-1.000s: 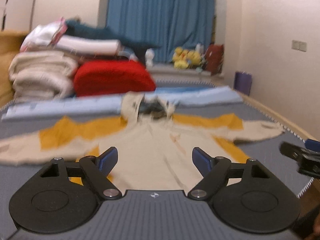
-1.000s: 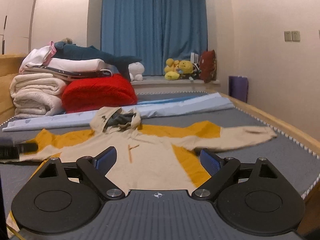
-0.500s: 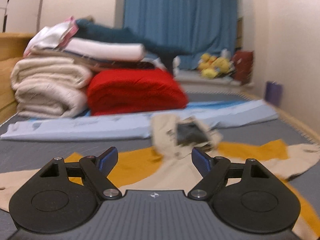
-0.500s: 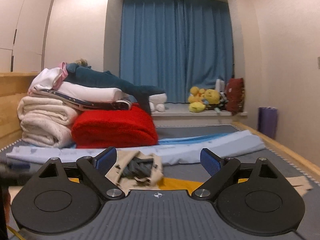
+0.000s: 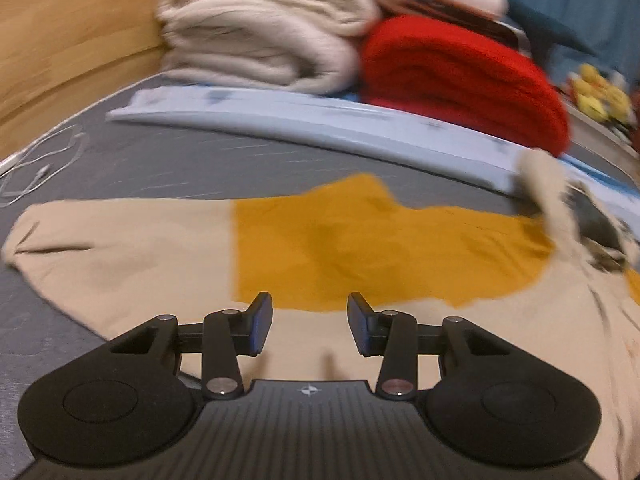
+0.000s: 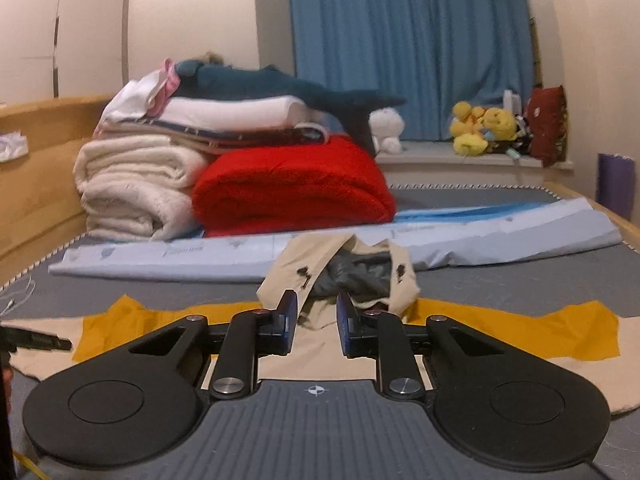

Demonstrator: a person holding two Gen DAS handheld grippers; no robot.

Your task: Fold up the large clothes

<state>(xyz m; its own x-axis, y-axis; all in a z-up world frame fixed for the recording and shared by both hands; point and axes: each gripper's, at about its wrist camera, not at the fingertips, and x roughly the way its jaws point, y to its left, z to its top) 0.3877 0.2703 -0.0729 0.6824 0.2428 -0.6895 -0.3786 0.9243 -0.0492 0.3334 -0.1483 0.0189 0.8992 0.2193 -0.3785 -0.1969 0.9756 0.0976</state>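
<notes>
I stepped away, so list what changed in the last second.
Both claws advanced over the hoodie and have been closing. The left claw swung to the yellow and beige sleeve; the right claw neared the hood. Neither visibly grips fabric. Hoodie and folded pile stayed put.
</notes>
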